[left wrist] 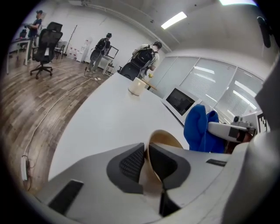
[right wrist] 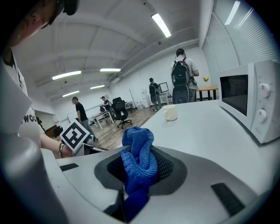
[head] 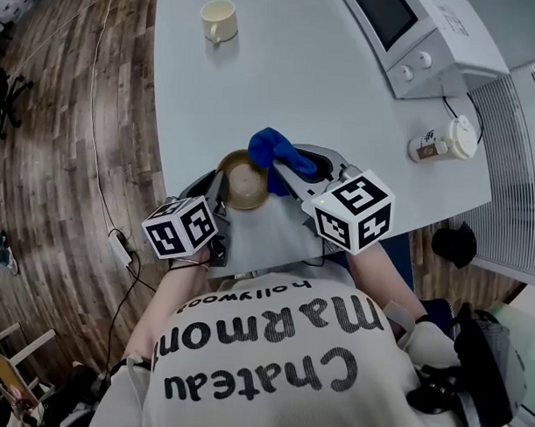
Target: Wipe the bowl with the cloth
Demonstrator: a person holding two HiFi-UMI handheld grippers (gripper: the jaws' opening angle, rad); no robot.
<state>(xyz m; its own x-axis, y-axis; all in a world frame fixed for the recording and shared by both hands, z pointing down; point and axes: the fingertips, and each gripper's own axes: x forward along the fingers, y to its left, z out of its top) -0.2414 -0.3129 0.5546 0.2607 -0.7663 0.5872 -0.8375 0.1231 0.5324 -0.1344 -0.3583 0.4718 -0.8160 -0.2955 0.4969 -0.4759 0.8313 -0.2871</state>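
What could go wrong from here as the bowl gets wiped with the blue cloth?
The left tool grips the bowl by one thin wall only, so wiping pressure might twist it loose. It is by the table edge and could drop off. The blue cloth is bunched in the right tool and may wipe unevenly.

A wood-plank floor (head: 61, 113) surrounds the white table (head: 298, 95); ceiling strip lights (right wrist: 162, 25) glow above an office chair (left wrist: 46, 41).
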